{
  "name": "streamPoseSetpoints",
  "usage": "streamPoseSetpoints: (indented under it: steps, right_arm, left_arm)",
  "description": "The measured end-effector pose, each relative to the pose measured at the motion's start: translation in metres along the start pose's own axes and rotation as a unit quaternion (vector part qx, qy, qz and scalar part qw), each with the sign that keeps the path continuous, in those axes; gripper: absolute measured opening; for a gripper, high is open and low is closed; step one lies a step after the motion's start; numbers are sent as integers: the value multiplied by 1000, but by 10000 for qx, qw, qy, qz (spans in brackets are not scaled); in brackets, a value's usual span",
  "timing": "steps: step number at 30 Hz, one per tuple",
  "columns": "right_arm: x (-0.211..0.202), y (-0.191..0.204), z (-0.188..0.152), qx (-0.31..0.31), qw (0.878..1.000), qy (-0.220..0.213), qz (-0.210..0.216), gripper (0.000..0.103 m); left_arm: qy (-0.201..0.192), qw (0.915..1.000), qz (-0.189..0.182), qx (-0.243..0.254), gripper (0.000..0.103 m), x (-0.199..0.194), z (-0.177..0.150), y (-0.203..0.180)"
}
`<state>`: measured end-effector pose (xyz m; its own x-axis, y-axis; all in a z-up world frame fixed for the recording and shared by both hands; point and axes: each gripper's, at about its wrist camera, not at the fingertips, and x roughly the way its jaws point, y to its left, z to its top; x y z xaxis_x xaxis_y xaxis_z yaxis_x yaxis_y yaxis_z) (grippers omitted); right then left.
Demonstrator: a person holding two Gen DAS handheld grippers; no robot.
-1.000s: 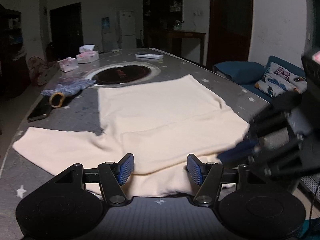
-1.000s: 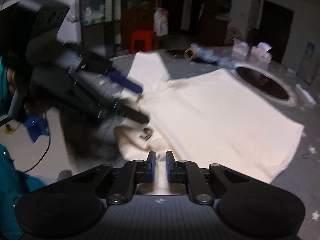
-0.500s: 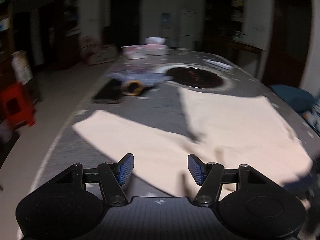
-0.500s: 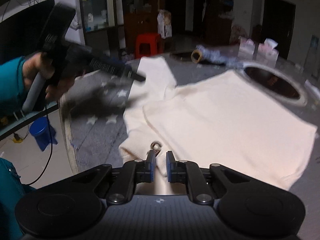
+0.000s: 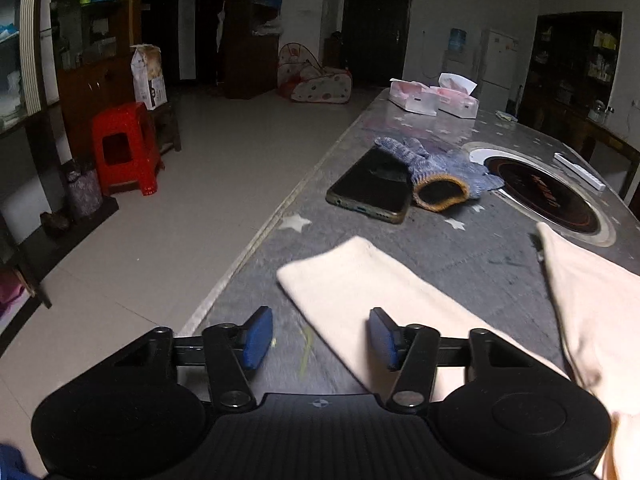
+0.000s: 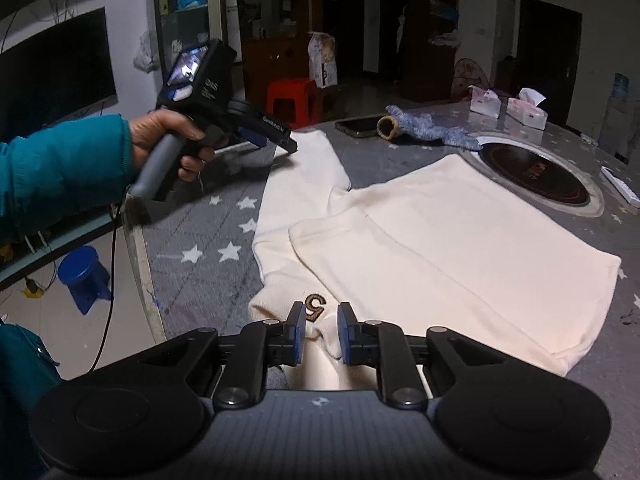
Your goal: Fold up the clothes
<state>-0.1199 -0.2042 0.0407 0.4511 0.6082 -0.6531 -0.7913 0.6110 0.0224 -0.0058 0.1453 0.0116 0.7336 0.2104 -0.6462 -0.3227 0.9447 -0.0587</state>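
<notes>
Lying flat on the grey star-print table (image 6: 208, 240), cream sweater (image 6: 460, 240) has 1 sleeve (image 5: 360, 280) stretched toward the table edge. Left gripper (image 5: 318, 336) hovers over that sleeve's cuff, jaws spread wide. Right gripper (image 6: 319, 334) jaws sit partly apart around a fabric fold by the embroidered 5 (image 6: 315, 302). Phone (image 5: 370, 192) and blue glove (image 5: 440, 172) beyond.
</notes>
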Motion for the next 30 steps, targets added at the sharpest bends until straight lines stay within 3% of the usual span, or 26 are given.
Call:
streamPoseSetpoints:
  steps: [3, 5, 7, 14, 20, 25, 30]
  right_arm:
    - [-6, -2, 0, 80, 9999, -74, -70, 21]
    - [-9, -3, -2, 156, 9997, -115, -134, 21]
    - [-12, -5, -4, 251, 9994, -147, -194, 21]
    - [-24, -15, -11, 529, 9975, -270, -394, 21]
    - [-33, -22, -13, 669, 9953, -429, -552, 21]
    - [-41, -28, -18, 777, 9932, -528, -687, 21]
    - [-52, -37, -28, 1027, 9890, -615, -871, 21]
  left_arm:
    - [-66, 10000, 53, 17, 37, 4, 3, 0]
    - [-112, 9999, -8, -11, 15, 7, 3, 1]
    - [-107, 9996, -225, -141, 7, 8, 5, 4]
    - [-506, 9956, -761, -205, 5, -18, 10, -4]
    - [-874, 9846, -1509, -77, 5, -65, 17, -30]
    - [-1059, 9663, -2345, 122, 5, -110, 15, -66]
    - [-1099, 9406, -3176, 479, 5, -144, 1, -111]
